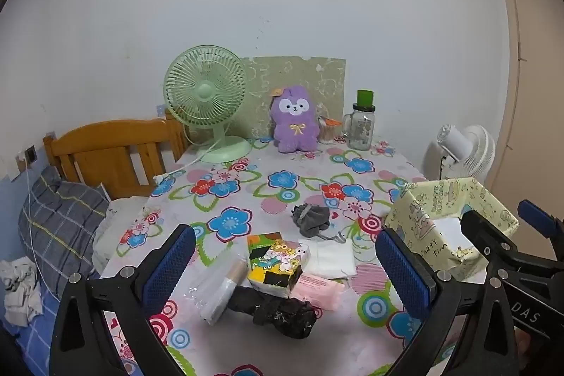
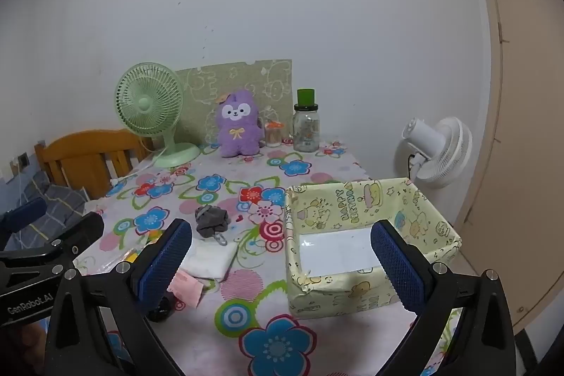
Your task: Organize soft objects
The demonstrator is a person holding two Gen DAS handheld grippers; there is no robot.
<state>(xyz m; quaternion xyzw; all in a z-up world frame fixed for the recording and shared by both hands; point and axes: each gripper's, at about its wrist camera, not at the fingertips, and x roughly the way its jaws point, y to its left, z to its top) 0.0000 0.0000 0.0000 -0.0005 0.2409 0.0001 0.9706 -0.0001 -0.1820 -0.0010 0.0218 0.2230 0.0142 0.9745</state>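
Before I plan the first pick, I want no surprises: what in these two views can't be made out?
- Black bundle: left wrist view shows it too dark to identify; right wrist view hides most behind the right gripper's left finger.
- Tissue pack: hidden in the right wrist view by that finger.
- Yellow box: its floor is blocked in the left wrist view by the right gripper.
- Pink packet: print too small.

A cluster of soft things lies on the flowered tabletop (image 1: 246, 185). A grey crumpled cloth (image 1: 312, 217) sits farthest back, with a flat white folded pad (image 1: 331, 258) just in front of it. Beside the pad stands a cartoon-printed tissue pack (image 1: 276, 265), tilted, touching a pink packet (image 1: 319, 289). A clear plastic bag (image 1: 218, 288) lies to its left, and a black crumpled bag (image 1: 278, 310) lies nearest. To the right stands an open yellow patterned box (image 2: 356, 295), empty but for a white base.
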